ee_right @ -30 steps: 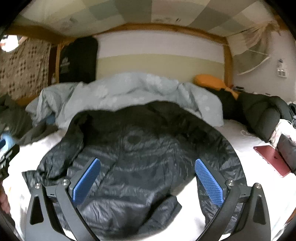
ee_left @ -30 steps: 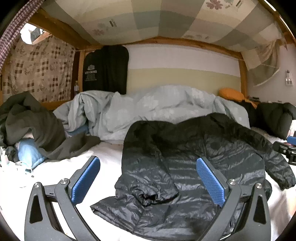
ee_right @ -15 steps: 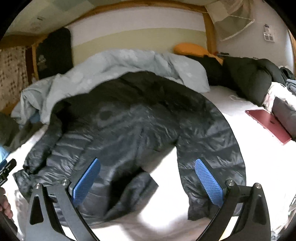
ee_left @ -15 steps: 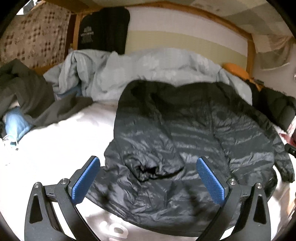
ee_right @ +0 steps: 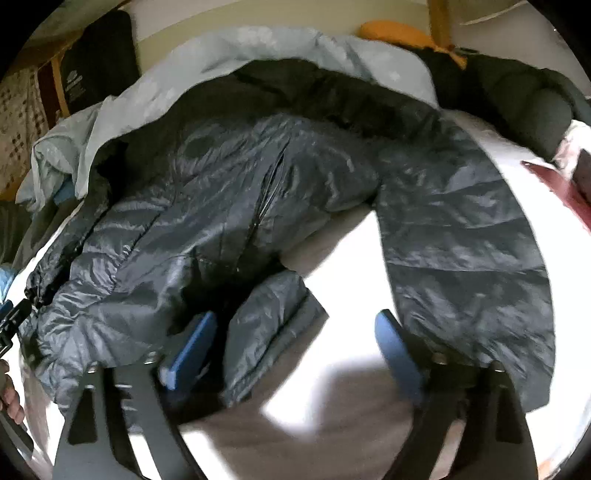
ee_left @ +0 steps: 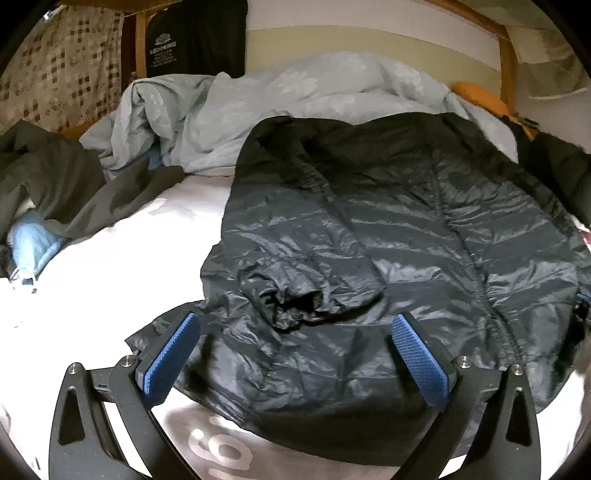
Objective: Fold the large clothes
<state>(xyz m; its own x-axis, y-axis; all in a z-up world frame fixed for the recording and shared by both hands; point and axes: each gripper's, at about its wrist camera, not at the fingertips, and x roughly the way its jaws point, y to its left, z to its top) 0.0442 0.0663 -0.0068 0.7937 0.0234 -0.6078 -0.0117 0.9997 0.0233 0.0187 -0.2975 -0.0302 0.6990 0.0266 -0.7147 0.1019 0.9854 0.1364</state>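
Observation:
A large black quilted puffer jacket (ee_left: 406,229) lies spread, front up, on the white bed (ee_left: 122,266). Its left sleeve is folded in over the body, cuff (ee_left: 295,302) open towards me. My left gripper (ee_left: 295,354) is open and empty, low over the jacket's bottom hem. In the right wrist view the jacket (ee_right: 207,206) fills the frame, its right sleeve (ee_right: 461,251) lying out to the side. My right gripper (ee_right: 295,354) is open and empty, straddling a turned-up hem corner (ee_right: 269,325).
A crumpled pale blue duvet (ee_left: 295,96) lies behind the jacket. Dark grey clothing (ee_left: 55,184) and a light blue item (ee_left: 29,240) are piled at the left. Another dark jacket (ee_right: 517,96), an orange pillow (ee_right: 399,33) and a red flat case (ee_right: 561,192) lie at the right.
Both grippers have dropped and moved in towards the jacket's lower edge, so the jacket looms larger. Both stayed open. The jacket has not moved.

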